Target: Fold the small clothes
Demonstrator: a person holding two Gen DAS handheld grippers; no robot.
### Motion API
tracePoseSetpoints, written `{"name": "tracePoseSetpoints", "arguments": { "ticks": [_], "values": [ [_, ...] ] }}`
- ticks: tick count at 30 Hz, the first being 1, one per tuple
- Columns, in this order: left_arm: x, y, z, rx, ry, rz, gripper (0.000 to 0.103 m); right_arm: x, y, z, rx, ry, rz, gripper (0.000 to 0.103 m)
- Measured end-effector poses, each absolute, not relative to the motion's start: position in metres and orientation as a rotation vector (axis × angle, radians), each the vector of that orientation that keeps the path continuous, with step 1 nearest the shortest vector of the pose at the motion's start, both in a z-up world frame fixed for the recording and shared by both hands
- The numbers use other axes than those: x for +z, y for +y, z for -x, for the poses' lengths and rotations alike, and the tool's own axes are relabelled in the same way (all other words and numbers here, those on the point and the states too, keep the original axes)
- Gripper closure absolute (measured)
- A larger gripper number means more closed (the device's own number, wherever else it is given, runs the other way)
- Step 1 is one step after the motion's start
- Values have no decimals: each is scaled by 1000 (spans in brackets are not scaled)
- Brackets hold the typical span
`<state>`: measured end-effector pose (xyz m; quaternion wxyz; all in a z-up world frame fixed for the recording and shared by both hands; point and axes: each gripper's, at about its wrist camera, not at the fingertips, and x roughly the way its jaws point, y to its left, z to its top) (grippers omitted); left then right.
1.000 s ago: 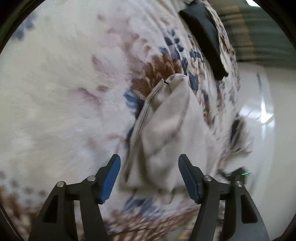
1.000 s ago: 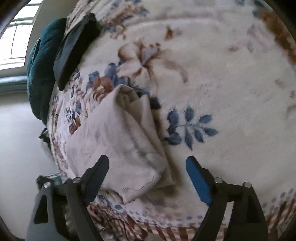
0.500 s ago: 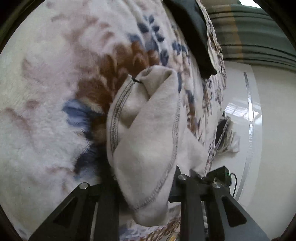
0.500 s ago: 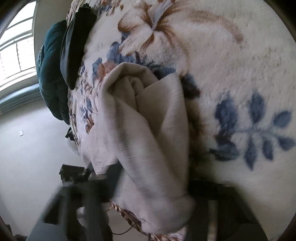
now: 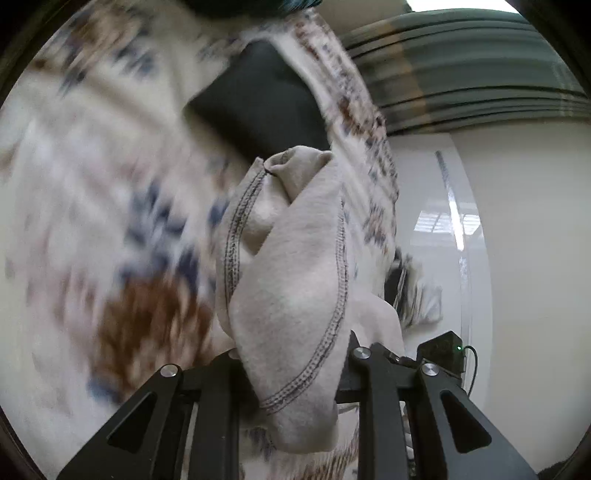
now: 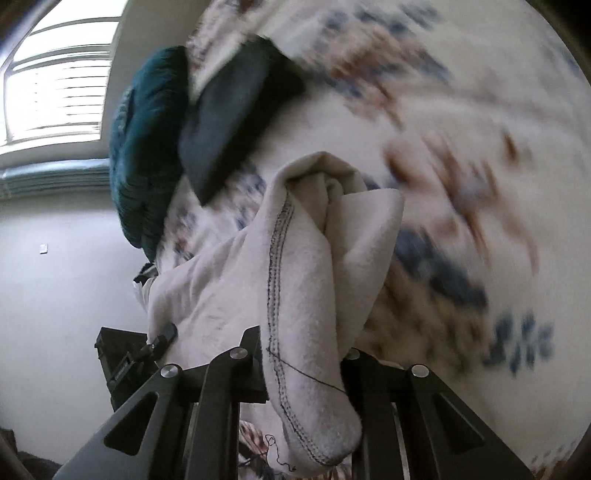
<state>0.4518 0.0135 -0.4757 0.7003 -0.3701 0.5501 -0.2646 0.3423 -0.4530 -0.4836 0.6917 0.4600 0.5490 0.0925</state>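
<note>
Lifted now, the beige garment [image 5: 295,280] hangs pinched in both the left gripper [image 5: 295,373] and right gripper [image 6: 303,365].
Ahead of them lie the floral blanket [image 5: 92,206], a dark cloth [image 6: 232,122] and white floor [image 5: 524,221].

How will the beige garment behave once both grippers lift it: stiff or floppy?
Probably floppy: the beige garment bunches and drapes over the left gripper and right gripper. Its fleecy surface likely won't slip. Seemingly light, since small pinches carry it.

The beige garment [image 5: 291,295] covers the fingertips of the left tongs [image 5: 295,373]; in the right wrist view it [image 6: 295,280] likewise hides those of the right tongs [image 6: 303,369]. The floral blanket [image 5: 92,206] is smeared by motion blur. The teal cushion [image 5: 251,5] is cut off by the top edge.
</note>
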Motion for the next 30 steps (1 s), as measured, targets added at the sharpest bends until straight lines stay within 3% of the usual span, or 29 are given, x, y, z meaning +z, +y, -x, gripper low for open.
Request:
{"name": "tracePoseSetpoints", "arguments": {
  "ticks": [9,16,20,21,23,24,25,27,29,30],
  "values": [
    [-473,-4,-633,-542,1067,759,84,-449,-463,-553,301,1107,-912,85],
    [-530,-8,-721,-462,1114,623,83,-489,-454,-709,306,1159,-759,85],
    [-547,-2,-727,-473,1153,590,77,-523,-448,-737,268,1240,-673,85],
    [-545,-2,-727,-470,1162,573,73,-528,-446,-736,257,1255,-653,81],
    [-537,-3,-728,-422,1165,509,65,-534,-436,-737,166,1316,-520,52],
    [-528,-6,-726,-377,1152,446,57,-532,-430,-735,100,1334,-437,36],
    [-518,-11,-721,-321,1120,359,43,-528,-423,-731,54,1337,-360,27],
    [-502,-20,-711,-251,1048,245,30,-521,-411,-723,-35,1331,-256,13],
    [-494,-29,-705,-208,1024,173,4,-511,-396,-713,-133,1297,-144,4],
    [-493,-35,-706,-174,1020,129,0,-507,-392,-712,-163,1284,-112,0]
  ]
}}
